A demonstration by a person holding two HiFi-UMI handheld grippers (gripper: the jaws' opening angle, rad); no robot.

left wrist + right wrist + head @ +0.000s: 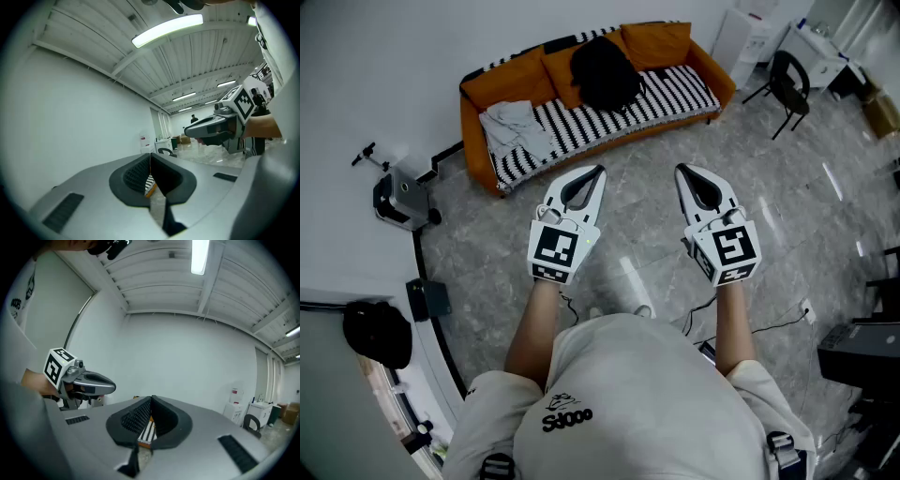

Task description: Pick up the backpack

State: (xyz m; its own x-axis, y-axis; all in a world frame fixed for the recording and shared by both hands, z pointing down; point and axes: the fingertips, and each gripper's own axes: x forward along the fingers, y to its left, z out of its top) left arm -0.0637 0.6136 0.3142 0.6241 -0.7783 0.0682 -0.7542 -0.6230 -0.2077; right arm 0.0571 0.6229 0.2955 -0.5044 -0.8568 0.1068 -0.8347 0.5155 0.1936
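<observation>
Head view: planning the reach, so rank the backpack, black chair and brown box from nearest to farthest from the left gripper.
From the left gripper:
1. The backpack, on the sofa straight ahead.
2. The black chair, off to the right.
3. The brown box, at the far right edge.

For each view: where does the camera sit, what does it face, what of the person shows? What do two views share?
Head view: on the head, steeply down at sofa and backpack; torso, forearms, left tool, right tool.
Left gripper view: on the left tool, along shut jaws at a white wall; right tool, hand.
Right gripper view: on the right tool, at a white wall; left tool.
Shared: both gripper views glimpse striped sofa past their jaws.
</observation>
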